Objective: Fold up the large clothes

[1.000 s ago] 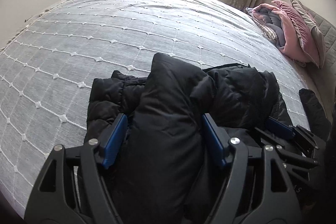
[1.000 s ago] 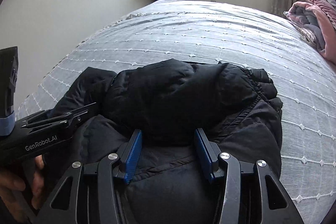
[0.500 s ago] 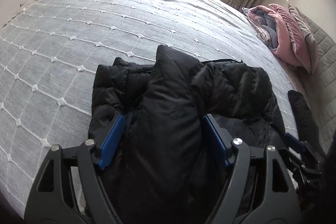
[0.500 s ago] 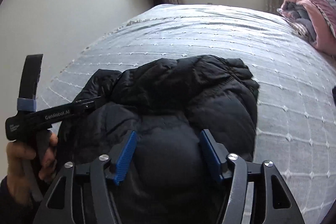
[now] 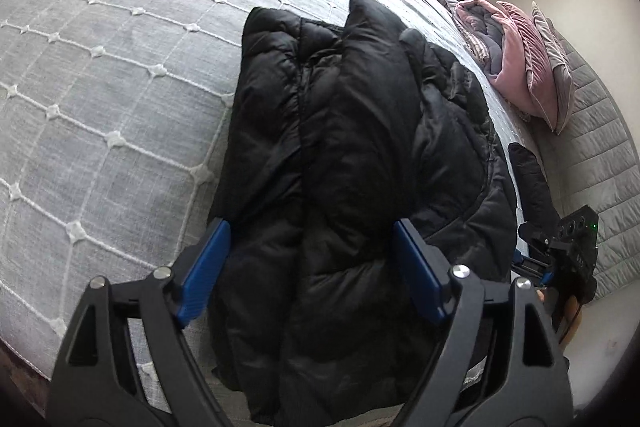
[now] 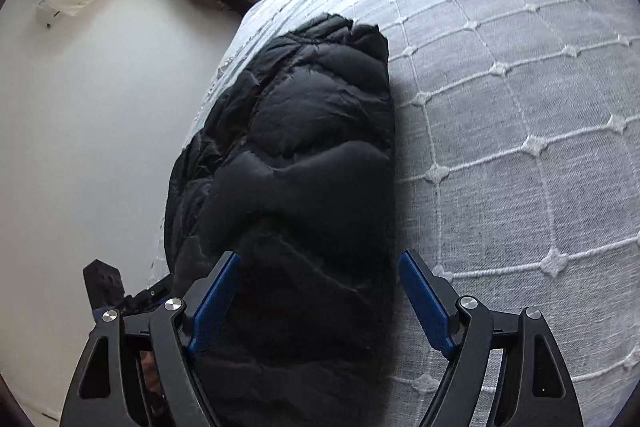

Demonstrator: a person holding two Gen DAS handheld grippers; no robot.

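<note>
A black puffer jacket (image 5: 352, 155) lies folded in a bundle on the grey quilted bed (image 5: 100, 75), near its front edge. My left gripper (image 5: 310, 267) is open above the jacket's near end, its blue pads apart on either side of the fabric. In the right wrist view the jacket (image 6: 304, 155) runs up the left side of the bed (image 6: 520, 107). My right gripper (image 6: 320, 299) is open over the jacket's near end, with nothing clamped. The right gripper's body (image 5: 568, 243) shows at the right edge of the left wrist view.
Pink and grey pillows and a folded blanket (image 5: 516, 63) lie at the head of the bed on the right. A second dark garment (image 5: 532, 179) lies by the bed's right side. A pale wall (image 6: 100, 107) and a curtained window are beyond the bed.
Both grippers have pulled back and tilted away from the jacket. The right wrist view has rolled strongly sideways. The jacket stays folded on the bed.
</note>
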